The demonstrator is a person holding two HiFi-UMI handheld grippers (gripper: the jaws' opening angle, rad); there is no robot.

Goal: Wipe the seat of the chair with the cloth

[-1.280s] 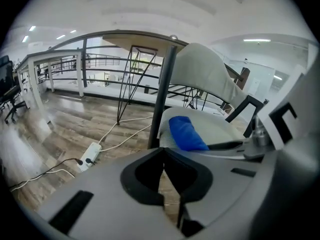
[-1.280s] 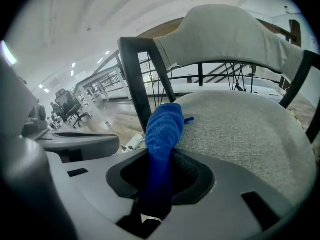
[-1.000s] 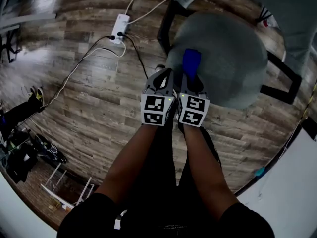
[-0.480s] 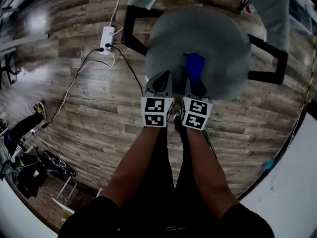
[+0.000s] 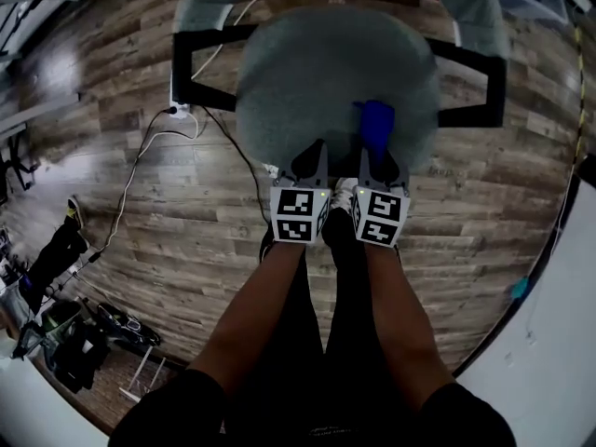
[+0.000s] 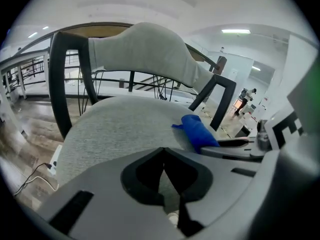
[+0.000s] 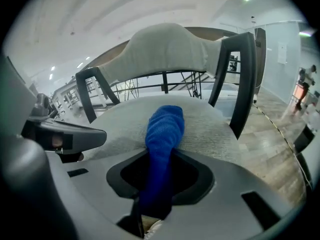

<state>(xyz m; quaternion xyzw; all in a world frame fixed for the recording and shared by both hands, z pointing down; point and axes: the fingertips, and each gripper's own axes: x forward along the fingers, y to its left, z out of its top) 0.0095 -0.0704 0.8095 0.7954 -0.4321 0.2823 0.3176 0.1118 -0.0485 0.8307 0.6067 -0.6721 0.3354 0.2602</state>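
Observation:
A chair with a round grey fabric seat [image 5: 326, 73] and black frame stands in front of me; its grey backrest [image 6: 145, 49] is at the far side. My right gripper [image 5: 377, 161] is shut on a blue cloth [image 5: 375, 124], which sticks forward over the seat's near right part [image 7: 162, 129]. The left gripper [image 5: 312, 161] is shut with nothing in it, held beside the right one at the seat's near edge [image 6: 125, 134]. In the left gripper view the blue cloth [image 6: 197, 131] shows at the right.
Black armrests [image 5: 191, 63] flank the seat. A white power strip [image 5: 175, 110] and cables [image 5: 140, 166] lie on the wooden floor at the left. Dark gear [image 5: 56, 333] sits at the lower left. A white wall edge [image 5: 549, 361] runs along the right.
The chair has come to lie more centred and square in front of me. Both grippers, still side by side, now sit at the seat's near edge with the cloth over the seat.

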